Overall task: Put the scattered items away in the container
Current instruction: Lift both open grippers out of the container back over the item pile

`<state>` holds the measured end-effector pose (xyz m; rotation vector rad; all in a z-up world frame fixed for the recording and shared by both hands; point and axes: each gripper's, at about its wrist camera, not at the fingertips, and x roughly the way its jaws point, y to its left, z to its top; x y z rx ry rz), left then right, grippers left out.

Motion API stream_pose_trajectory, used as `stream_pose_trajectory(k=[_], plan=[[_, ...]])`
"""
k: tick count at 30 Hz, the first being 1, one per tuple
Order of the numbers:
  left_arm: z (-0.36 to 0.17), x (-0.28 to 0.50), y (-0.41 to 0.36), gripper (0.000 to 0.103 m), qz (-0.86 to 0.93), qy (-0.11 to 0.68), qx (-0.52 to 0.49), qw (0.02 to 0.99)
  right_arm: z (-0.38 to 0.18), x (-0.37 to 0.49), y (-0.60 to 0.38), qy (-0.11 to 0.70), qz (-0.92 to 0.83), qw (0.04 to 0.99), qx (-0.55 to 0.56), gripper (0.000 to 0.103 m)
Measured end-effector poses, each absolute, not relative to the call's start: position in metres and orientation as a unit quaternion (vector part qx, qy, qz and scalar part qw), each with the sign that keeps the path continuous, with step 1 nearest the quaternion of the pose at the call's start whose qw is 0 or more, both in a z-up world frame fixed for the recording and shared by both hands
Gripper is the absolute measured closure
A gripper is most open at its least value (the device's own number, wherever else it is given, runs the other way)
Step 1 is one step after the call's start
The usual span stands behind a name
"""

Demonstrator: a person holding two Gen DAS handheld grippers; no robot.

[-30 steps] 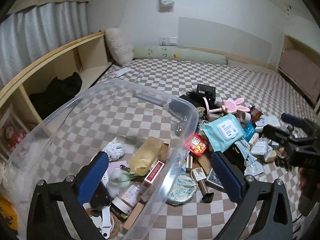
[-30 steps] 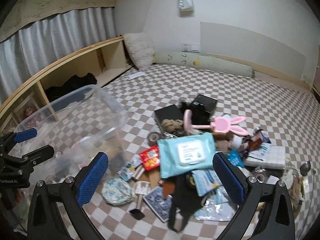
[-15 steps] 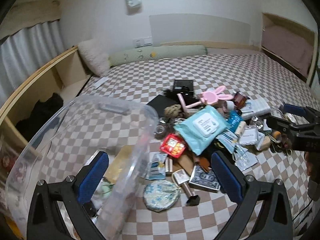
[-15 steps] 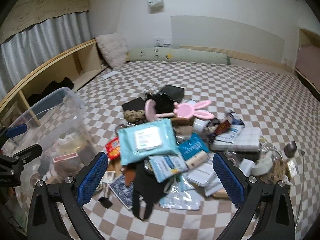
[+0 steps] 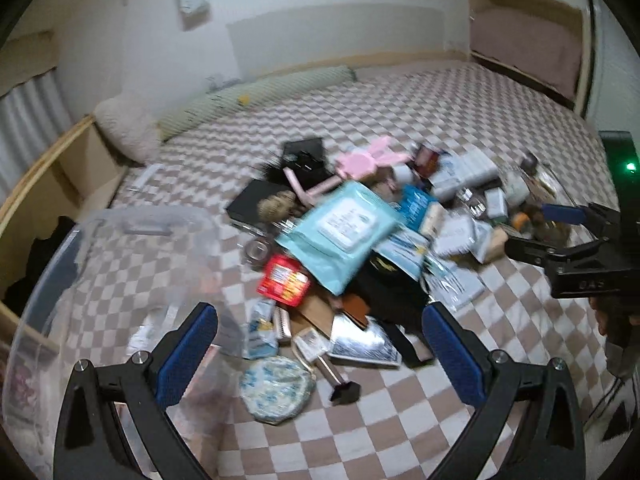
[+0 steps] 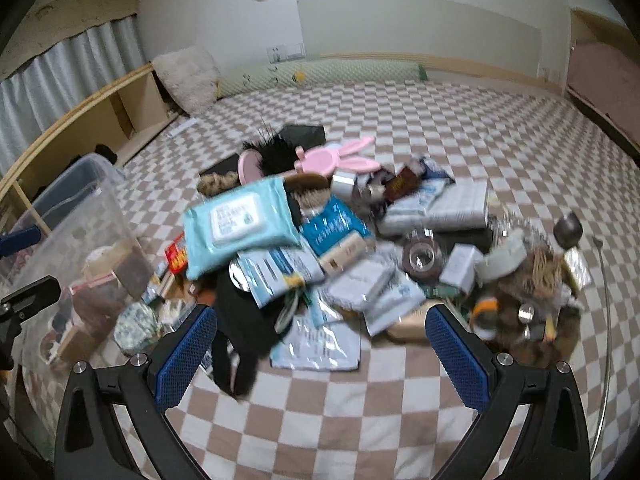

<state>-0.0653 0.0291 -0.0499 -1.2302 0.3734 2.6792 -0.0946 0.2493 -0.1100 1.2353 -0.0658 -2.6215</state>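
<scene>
A clear plastic container (image 5: pixel 100 264) stands at the left on the checkered bed and also shows in the right wrist view (image 6: pixel 76 240), with several items inside. A heap of scattered items lies beside it: a light blue wipes pack (image 5: pixel 340 228) (image 6: pixel 236 220), a pink rabbit mirror (image 5: pixel 368 160) (image 6: pixel 332 158), a red snack packet (image 5: pixel 284 280), a round floral pouch (image 5: pixel 276 388) and black cloth (image 6: pixel 240 320). My left gripper (image 5: pixel 320 352) is open and empty, above the pouch. My right gripper (image 6: pixel 320 352) is open and empty, above the heap's near edge; it also shows in the left wrist view (image 5: pixel 552 232).
A wooden shelf unit (image 6: pixel 80 128) runs along the left side of the bed. A white pillow (image 6: pixel 188 76) and a long green bolster (image 6: pixel 340 70) lie against the far wall. Checkered bedding (image 6: pixel 440 120) stretches beyond the heap.
Both views have swung right, from the container toward the heap. The left gripper has left the container's rim and now hangs over the items. Both grippers stay open.
</scene>
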Motion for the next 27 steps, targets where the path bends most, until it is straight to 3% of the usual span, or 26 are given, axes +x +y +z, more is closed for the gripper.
stream_pose_trajectory(k=[13, 17, 20, 23, 27], plan=[[-0.120, -0.064, 0.043, 0.002, 0.840, 0.146, -0.499, 0.154, -0.177, -0.077, 0.249, 0.000, -0.874, 0.112, 0.473, 0.000], [-0.136, -0.062, 0.039, 0.012, 0.824, 0.137, -0.522, 0.172, -0.196, -0.074, 0.250, 0.001, -0.865, 0.110, 0.490, 0.000], [-0.148, -0.060, 0.036, 0.014, 0.813, 0.135, -0.535, 0.185, -0.207, -0.072, 0.250, 0.002, -0.860, 0.110, 0.498, 0.000], [-0.158, -0.059, 0.034, 0.025, 0.802, 0.127, -0.547, 0.204, -0.215, -0.069, 0.249, 0.005, -0.857, 0.110, 0.503, 0.000], [-0.171, -0.060, 0.029, 0.026, 0.790, 0.110, -0.564, 0.216, -0.227, -0.066, 0.247, 0.008, -0.852, 0.112, 0.511, 0.000]])
